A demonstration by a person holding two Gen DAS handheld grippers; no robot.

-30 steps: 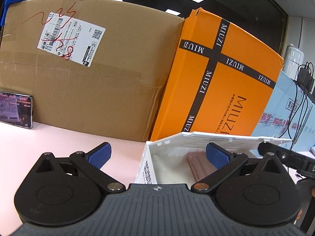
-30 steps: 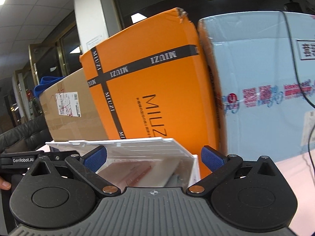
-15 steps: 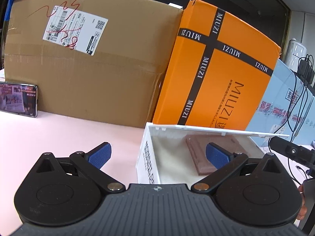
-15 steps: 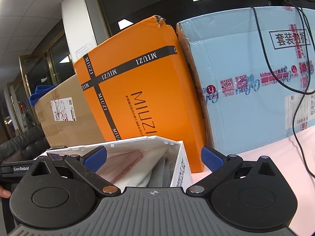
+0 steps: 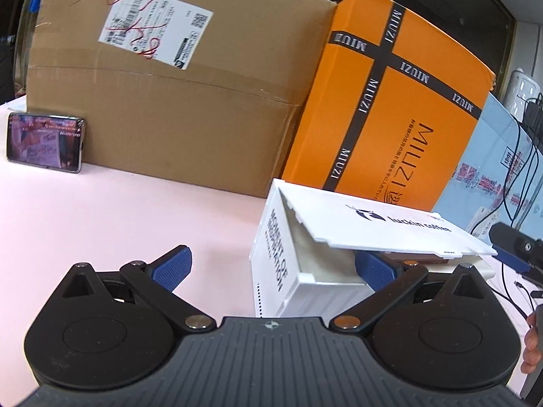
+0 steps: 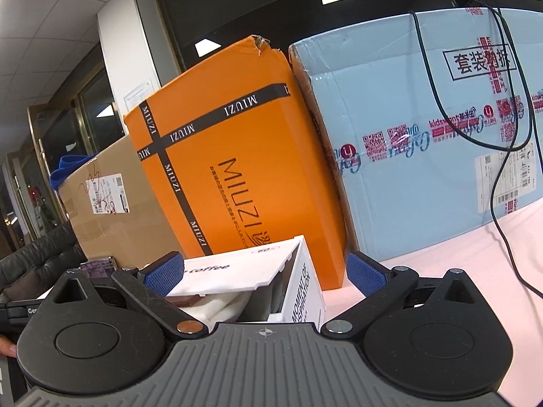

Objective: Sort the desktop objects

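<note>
A white lidded box (image 5: 276, 254) printed "luckin coffee" stands on the pink table. Its hinged lid (image 5: 383, 227) slopes low over the opening. Under it show a brown flat item (image 5: 410, 256) and white padding (image 6: 217, 305). My left gripper (image 5: 271, 266) is open at the box's left front corner, and its right finger (image 5: 373, 266) sits by the opening below the lid edge. From the other side, my right gripper (image 6: 266, 271) is open with the box (image 6: 302, 288) and lid (image 6: 230, 271) between its fingers. Neither holds anything.
Behind the white box stand a brown carton (image 5: 152, 101), an orange MIUZI box (image 5: 390, 101) and a light-blue box (image 6: 424, 135) with black cables (image 6: 509, 135) hanging over it. A lit phone (image 5: 44, 146) leans on the carton at left. Bare pink tabletop (image 5: 118, 220) lies left of the box.
The white box's lid has swung down from upright to nearly over the opening. Both grippers stay open, and both views now look down more on the box.
</note>
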